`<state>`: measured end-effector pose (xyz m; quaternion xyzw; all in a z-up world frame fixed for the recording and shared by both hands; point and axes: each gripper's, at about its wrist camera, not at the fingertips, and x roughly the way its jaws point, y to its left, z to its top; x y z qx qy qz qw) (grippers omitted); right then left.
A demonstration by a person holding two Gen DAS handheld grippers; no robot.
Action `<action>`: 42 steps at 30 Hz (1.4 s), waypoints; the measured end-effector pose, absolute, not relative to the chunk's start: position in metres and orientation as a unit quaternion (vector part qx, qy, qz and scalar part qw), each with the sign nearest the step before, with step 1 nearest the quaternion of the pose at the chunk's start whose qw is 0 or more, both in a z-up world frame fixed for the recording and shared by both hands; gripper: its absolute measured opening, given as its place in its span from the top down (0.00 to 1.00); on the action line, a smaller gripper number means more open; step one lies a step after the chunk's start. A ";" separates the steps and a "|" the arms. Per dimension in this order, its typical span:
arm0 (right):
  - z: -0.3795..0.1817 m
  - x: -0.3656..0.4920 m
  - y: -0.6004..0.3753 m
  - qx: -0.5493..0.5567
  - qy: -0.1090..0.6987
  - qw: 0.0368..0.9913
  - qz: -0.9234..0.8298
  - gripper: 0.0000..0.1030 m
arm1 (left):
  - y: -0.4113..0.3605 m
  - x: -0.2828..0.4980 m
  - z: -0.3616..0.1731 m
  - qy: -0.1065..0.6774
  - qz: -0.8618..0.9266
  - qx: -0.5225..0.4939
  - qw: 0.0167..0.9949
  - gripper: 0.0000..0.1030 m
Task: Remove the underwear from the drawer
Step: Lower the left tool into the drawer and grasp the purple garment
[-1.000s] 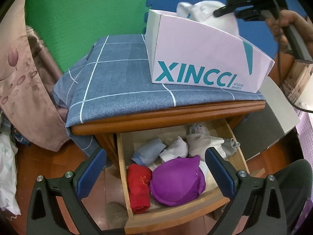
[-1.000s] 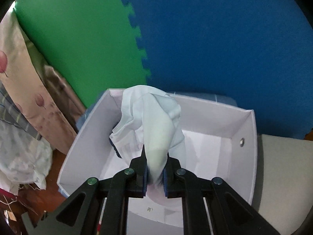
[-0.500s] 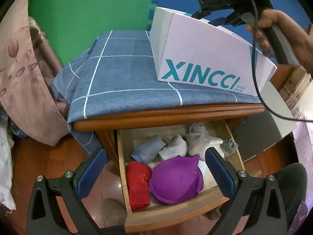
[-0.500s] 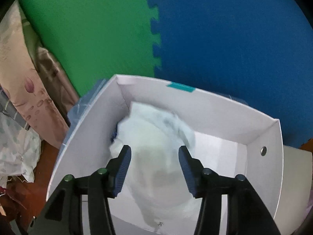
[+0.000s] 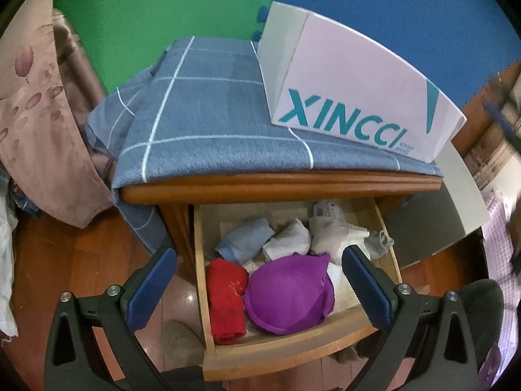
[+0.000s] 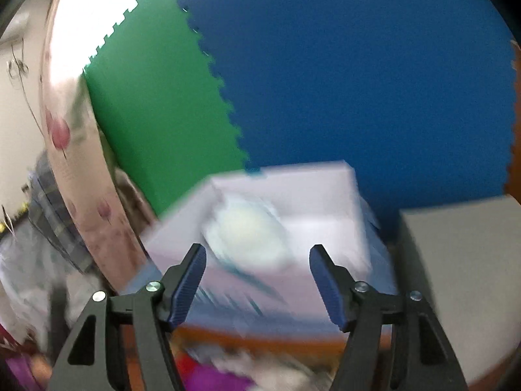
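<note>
Below the white cardboard XINCCI box [image 5: 355, 97], the open wooden drawer [image 5: 293, 352] holds a purple bra [image 5: 286, 296] and a red folded cloth [image 5: 226, 296]; the left gripper [image 5: 257, 285] and the right gripper [image 6: 257, 283] are both spread wide, holding nothing.

This is a bedroom in someone's home. A small wooden nightstand [image 5: 280, 184] stands on a reddish wood-plank floor [image 5: 65, 260], its top draped with a blue-grey cloth crossed by white lines [image 5: 208, 117]. Its open wooden drawer [image 5: 286, 350] is stuffed with folded socks and underthings, a purple bra [image 5: 289, 296] and a red rolled garment [image 5: 226, 296] among them. A pale pink floral curtain [image 5: 35, 123] hangs at the side, and green [image 5: 156, 9] and blue [image 5: 390, 9] interlocking foam mats line the wall behind.
</note>
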<state>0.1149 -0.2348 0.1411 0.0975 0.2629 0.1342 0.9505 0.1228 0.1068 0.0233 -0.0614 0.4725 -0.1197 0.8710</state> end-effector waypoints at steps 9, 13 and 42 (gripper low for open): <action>0.083 0.069 -0.317 0.172 0.303 0.933 0.092 0.34 | 0.080 0.132 -0.001 0.540 -0.143 -0.045 0.828 0.02; 0.084 0.064 -0.319 0.175 0.303 0.931 0.105 0.34 | 0.053 0.137 -0.022 0.581 -0.156 -0.011 0.799 0.02; 0.071 0.065 -0.337 0.243 0.314 0.907 0.142 0.34 | -0.014 0.149 -0.123 0.625 -0.180 0.160 0.743 0.61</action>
